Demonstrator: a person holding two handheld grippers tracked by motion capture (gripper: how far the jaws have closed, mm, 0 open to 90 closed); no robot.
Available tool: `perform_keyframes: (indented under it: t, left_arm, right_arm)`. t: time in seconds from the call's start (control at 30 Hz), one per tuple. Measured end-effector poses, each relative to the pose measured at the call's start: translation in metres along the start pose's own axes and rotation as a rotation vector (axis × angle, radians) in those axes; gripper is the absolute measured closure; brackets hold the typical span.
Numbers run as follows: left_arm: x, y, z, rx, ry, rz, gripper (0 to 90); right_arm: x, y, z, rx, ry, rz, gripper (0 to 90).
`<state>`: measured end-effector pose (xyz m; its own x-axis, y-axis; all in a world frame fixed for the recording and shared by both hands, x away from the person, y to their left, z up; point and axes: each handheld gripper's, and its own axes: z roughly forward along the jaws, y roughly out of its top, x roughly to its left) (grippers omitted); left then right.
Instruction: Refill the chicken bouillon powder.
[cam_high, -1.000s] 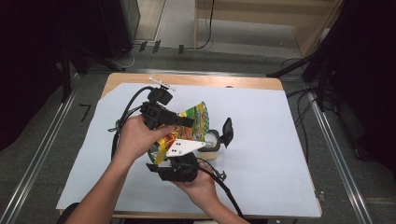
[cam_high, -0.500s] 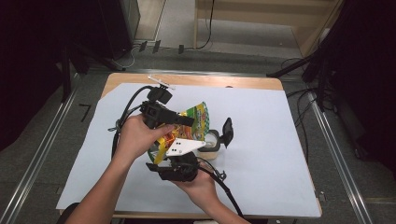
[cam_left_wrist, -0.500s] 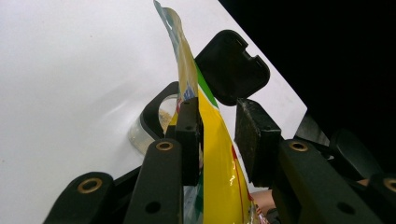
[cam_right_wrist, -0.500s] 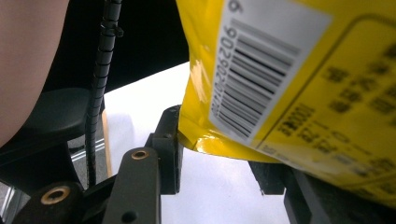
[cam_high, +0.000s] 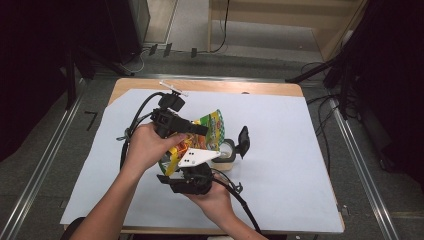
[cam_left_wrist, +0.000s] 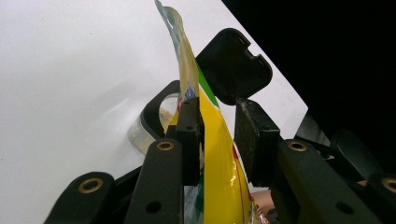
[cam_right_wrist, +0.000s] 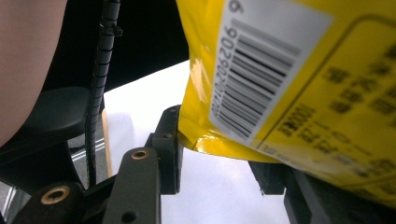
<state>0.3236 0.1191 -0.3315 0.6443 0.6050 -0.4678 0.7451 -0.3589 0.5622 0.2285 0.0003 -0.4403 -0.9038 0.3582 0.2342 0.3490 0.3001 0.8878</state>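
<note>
Both tongs hold the snack bag: the left tongs (cam_left_wrist: 217, 140) clench its top edge, the right tongs (cam_right_wrist: 219, 154) its bottom. Tilted above the open jar (cam_high: 226, 150), nothing visibly poured yet.

snack bag (cam_high: 202, 135) between both grippers | jar (cam_high: 226, 152) just right, on table sheet (cam_high: 295, 150)

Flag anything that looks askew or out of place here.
Nothing spilled or damaged. The yellow snack bag is tilted above the small jar, whose black flip lid stands open; that looks deliberate.
</note>
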Motion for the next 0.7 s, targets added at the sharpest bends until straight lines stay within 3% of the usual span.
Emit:
perform_keyframes:
  t: [0.7]
  left_arm:
    - [-0.0013, 0.0000, 0.0003, 0.014, 0.023, 0.012, 78.4]
  right_arm:
    - [0.0015, -0.0005, 0.0006, 0.005, -0.006, -0.004, 60.9]
